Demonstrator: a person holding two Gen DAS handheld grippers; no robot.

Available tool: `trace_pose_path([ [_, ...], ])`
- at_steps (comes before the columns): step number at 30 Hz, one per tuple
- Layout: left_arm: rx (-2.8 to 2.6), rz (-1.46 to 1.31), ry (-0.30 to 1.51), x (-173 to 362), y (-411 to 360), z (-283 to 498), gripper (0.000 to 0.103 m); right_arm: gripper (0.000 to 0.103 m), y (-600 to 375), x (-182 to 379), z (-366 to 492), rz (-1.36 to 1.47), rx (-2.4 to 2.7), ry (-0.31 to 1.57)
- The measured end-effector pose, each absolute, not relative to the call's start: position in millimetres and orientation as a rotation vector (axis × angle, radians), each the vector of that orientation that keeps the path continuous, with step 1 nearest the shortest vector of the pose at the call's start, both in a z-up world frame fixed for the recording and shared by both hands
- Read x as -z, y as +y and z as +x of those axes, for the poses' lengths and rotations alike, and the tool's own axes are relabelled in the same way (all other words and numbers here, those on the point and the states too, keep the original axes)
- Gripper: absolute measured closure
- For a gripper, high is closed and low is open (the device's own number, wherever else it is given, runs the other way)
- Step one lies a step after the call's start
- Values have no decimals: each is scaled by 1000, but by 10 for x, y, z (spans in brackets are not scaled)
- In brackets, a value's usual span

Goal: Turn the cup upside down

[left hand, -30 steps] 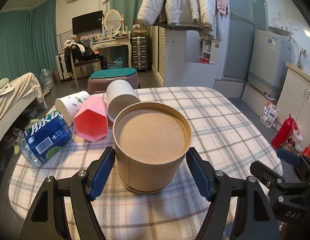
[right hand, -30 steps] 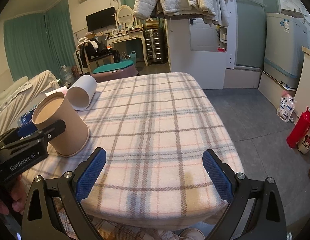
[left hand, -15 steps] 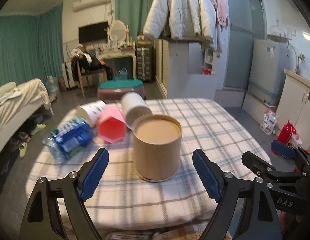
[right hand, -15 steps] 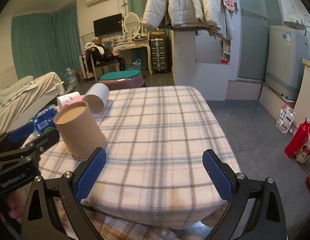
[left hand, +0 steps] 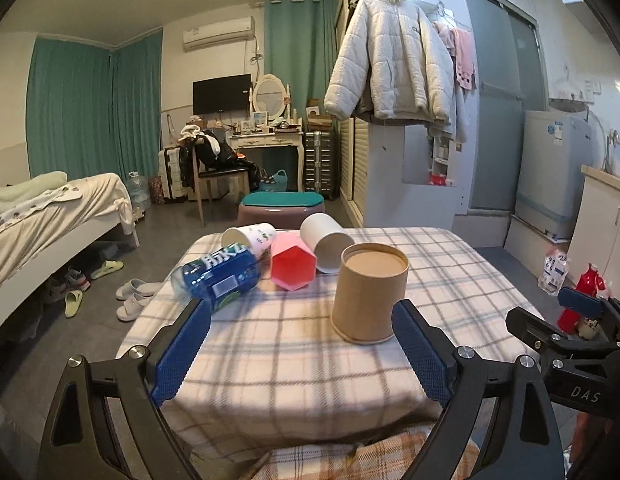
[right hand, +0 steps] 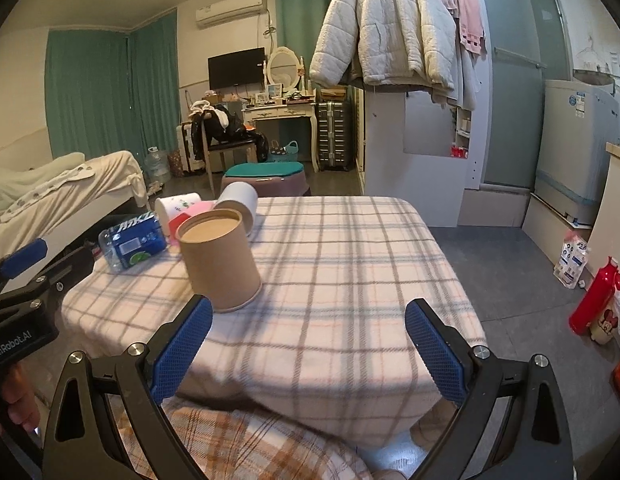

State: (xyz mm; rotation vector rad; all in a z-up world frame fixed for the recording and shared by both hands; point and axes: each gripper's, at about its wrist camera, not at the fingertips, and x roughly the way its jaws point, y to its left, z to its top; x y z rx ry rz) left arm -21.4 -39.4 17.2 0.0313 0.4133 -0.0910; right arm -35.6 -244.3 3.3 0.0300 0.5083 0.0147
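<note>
A brown cardboard cup [left hand: 370, 292] stands upside down on the plaid-covered table [left hand: 462, 280], base up; it also shows in the right wrist view [right hand: 217, 258]. My left gripper [left hand: 301, 352] is open and empty, drawn back near the table's front edge, the cup beyond its fingers and apart from them. My right gripper [right hand: 310, 350] is open and empty, to the right of the cup near the front edge.
Behind the cup lie a white cup [left hand: 324, 246], a pink hexagonal cup [left hand: 291, 266], a printed paper cup [left hand: 249, 238] and a blue-labelled water bottle [left hand: 219, 276], all on their sides. A bed [left hand: 49, 216] is to the left, a red bottle [right hand: 594, 294] on the floor at right.
My left gripper has let go of the brown cup and pulled back and up from it. The right gripper has also drawn back. The cup stays base up on the table.
</note>
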Motion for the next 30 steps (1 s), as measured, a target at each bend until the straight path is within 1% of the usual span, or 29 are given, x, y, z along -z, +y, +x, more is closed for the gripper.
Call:
trace_pose_path([
  [3,89,10,407,-164,-312,-307,8,5,-2349,-93,-455,9,-23,489],
  [6,74,4,394,-157,-235,-402,0,5,-2273,-101,-544,-1,-27,462],
  [11,48,47,368,-148,-213,-526,0,5,-2218,-13,-612,9,-29,472],
  [19,24,65,381,-24,-185,-620,0,5,-2187,96,-676,20,-33,456],
  [21,19,61,381,-7,-181,-636,0,2,-2193,102,-688,25,-33,450],
  [30,36,55,372,-13,-232,-690,0,2,-2183,53,-742,16,-24,427],
])
